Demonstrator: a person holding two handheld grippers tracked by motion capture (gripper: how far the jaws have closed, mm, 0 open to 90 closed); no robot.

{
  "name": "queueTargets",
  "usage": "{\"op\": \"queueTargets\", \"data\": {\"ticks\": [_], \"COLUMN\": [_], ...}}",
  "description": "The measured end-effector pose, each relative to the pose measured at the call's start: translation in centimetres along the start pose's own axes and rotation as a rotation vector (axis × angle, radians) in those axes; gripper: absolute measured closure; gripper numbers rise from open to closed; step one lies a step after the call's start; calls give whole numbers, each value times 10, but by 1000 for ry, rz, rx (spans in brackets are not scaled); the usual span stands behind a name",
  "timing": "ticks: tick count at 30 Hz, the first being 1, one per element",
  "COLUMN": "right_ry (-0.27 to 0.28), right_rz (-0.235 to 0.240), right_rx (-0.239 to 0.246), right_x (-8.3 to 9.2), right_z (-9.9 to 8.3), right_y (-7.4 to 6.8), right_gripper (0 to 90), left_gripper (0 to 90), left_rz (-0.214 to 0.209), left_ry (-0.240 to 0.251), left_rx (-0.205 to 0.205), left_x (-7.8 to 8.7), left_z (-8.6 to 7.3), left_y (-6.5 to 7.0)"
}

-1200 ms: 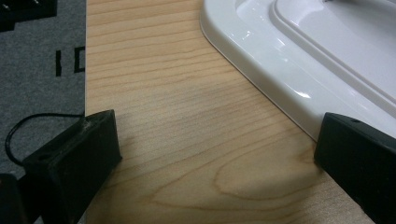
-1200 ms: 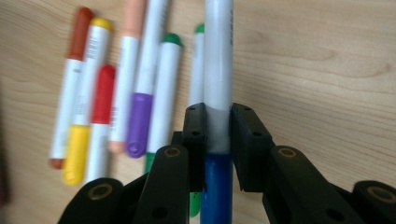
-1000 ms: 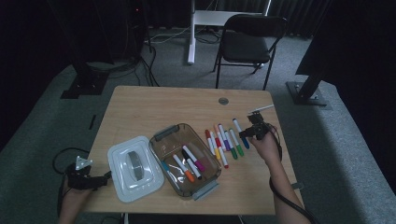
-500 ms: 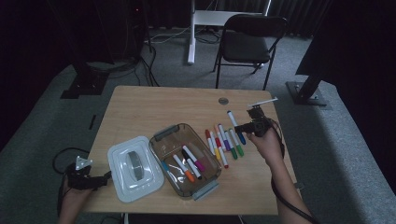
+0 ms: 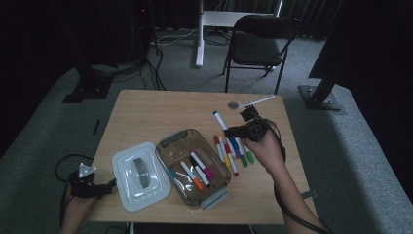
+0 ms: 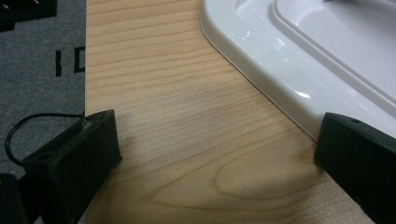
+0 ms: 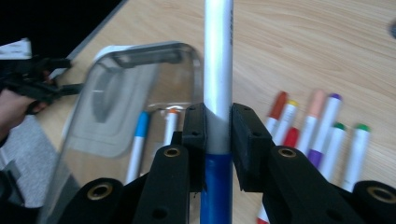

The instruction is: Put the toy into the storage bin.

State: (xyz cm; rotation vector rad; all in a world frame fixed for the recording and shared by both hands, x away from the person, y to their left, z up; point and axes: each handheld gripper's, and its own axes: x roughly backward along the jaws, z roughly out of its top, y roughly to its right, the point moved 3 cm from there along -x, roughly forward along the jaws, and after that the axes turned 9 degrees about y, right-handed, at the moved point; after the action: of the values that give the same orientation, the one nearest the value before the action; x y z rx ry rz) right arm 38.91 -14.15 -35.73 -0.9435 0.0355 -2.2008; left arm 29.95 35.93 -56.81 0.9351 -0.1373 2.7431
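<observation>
My right gripper (image 5: 237,130) hovers above the table's right half, shut on a white marker with a blue cap (image 5: 220,120). In the right gripper view the marker (image 7: 218,70) stands straight up between the pads (image 7: 246,135). Under it a row of several coloured markers (image 5: 234,151) lies on the wood. A clear plastic box (image 5: 215,195) holds several more markers (image 5: 197,170). Its white lid (image 5: 140,176) lies to the left. My left gripper (image 5: 108,185) rests at the table's front left edge, open, its jaws wide apart beside the lid (image 6: 299,60).
A small round disc (image 5: 233,105) and a thin white stick (image 5: 259,101) lie near the table's far right edge. A black folding chair (image 5: 258,44) stands behind the table. Bare wood spreads across the table's far left part (image 5: 146,112).
My right gripper has risen off the marker row and shifted left toward the box, carrying the blue-capped marker. The left gripper has stayed put.
</observation>
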Motion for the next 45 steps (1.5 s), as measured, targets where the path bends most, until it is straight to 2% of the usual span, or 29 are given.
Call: {"op": "queueTargets", "data": {"ticks": [6,14,20,31,39,45], "right_ry": [-32,-70,-139,-258,-320,-369], "right_rz": [38,93,127,145,133,147], "right_rx": [48,62,85,112,119,114], "right_x": [-14,-36,-61,-104,-126,-140], "right_z": [3,-1,-12,-36,-47,-56], "right_y": [-29,-51,-69,-91,-97,-101], "right_gripper": [767,767,767,768,767,767], "left_gripper": [6,6,6,6,6,6], "left_rz": [0,0,0,0,0,0], "left_ry": [-2,-1,0,0,1,0], "left_rx": [0,0,0,0,0,1], "left_x": [0,0,0,0,0,0], "left_z": [0,0,0,0,0,0], "left_y": [0,0,0,0,0,0]}}
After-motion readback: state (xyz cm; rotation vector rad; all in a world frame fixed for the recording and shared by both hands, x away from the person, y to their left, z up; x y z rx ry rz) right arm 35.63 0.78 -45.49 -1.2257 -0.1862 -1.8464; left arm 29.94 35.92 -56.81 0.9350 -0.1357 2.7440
